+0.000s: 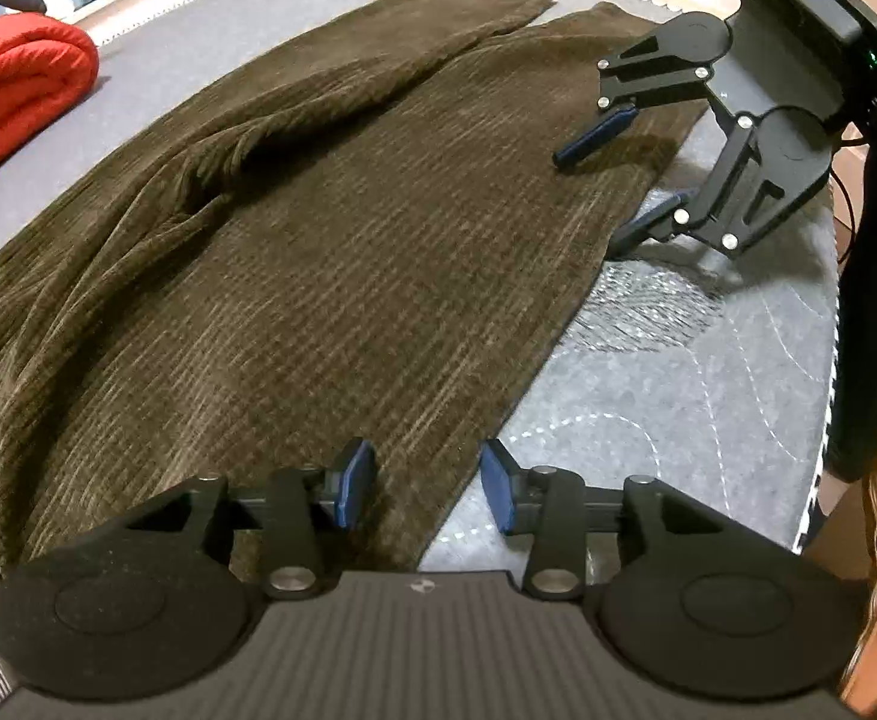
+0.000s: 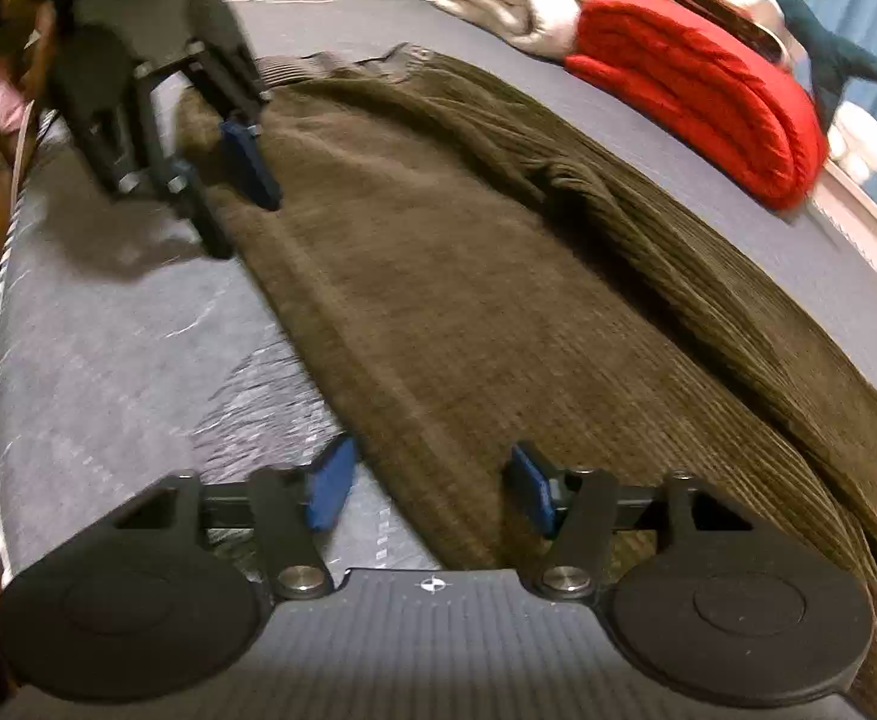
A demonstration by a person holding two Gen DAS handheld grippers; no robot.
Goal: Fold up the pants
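The mattress [image 1: 678, 372] carried the brown corduroy pants [image 1: 294, 252] laid out flat along it, both legs side by side, their near edge running close to the mattress edge. A folded red blanket [image 2: 708, 90] lay beyond the pants, apart from them. The left hand-held gripper [image 1: 426, 489] had its jaws spread astride the pants' near edge, pinching nothing. The right hand-held gripper [image 2: 432, 495] likewise stood spread over that same edge, nothing pinched.

Both wrist views face opposite ways (close) over the pants [image 1: 294, 252].
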